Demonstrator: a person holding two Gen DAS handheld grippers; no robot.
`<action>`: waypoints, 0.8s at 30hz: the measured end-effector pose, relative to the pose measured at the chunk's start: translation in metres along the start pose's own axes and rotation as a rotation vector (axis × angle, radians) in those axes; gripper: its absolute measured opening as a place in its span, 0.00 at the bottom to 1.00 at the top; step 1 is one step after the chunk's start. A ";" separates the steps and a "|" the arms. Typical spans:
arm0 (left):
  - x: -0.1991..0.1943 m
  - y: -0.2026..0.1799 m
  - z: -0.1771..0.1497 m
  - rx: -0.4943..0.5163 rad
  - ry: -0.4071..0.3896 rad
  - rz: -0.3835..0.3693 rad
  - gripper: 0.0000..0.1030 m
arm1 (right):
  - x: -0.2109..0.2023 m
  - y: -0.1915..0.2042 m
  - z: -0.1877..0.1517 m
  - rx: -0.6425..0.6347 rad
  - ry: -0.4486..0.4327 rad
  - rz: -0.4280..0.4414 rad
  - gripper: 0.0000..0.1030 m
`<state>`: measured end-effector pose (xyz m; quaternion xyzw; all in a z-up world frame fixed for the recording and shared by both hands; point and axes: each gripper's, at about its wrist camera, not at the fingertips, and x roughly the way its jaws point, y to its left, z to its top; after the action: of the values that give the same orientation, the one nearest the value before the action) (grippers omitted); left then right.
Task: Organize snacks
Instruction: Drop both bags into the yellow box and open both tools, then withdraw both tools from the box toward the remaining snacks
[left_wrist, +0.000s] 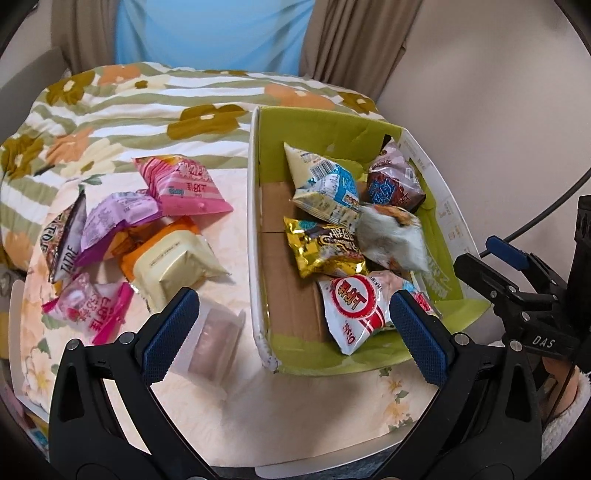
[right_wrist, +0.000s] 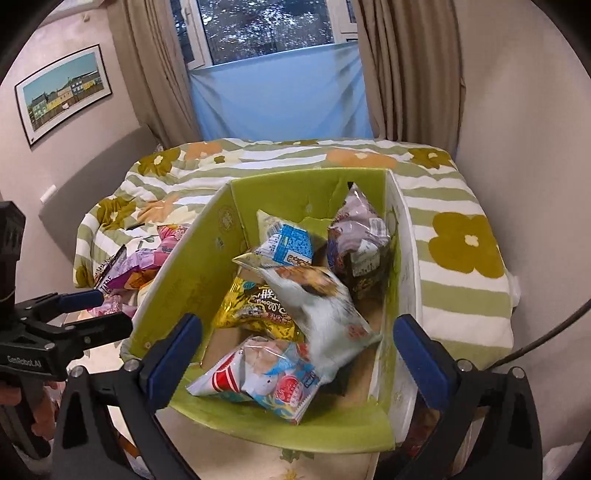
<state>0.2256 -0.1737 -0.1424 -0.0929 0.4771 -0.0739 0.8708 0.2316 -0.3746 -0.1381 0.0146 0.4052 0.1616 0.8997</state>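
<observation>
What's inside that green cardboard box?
The green box holds snack bags: a gold packet, a blue-and-cream one, a brown-purple one, a red-and-white shrimp bag, and a blurred white bag on top. Anything beneath them is covered.

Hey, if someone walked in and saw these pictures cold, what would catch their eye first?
Probably the green-lined cardboard box in the middle, with snack bags heaped inside and a blurred white and orange packet on top of the heap. Next, the loose pile of pink and purple packets on the floral cloth left of the box. Both grippers, left and right, stand open near the box.
</observation>
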 end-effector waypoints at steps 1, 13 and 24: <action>-0.001 0.000 0.000 0.002 0.000 0.001 0.99 | -0.001 0.000 -0.001 0.001 -0.001 -0.005 1.00; -0.035 0.011 0.002 0.006 -0.061 0.023 0.99 | -0.020 0.008 0.005 0.020 -0.007 0.003 1.00; -0.096 0.074 -0.006 0.002 -0.149 0.070 0.99 | -0.051 0.065 0.021 0.010 -0.067 0.014 1.00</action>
<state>0.1728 -0.0813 -0.0843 -0.0808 0.4136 -0.0369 0.9061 0.1975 -0.3261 -0.0767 0.0274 0.3754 0.1653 0.9116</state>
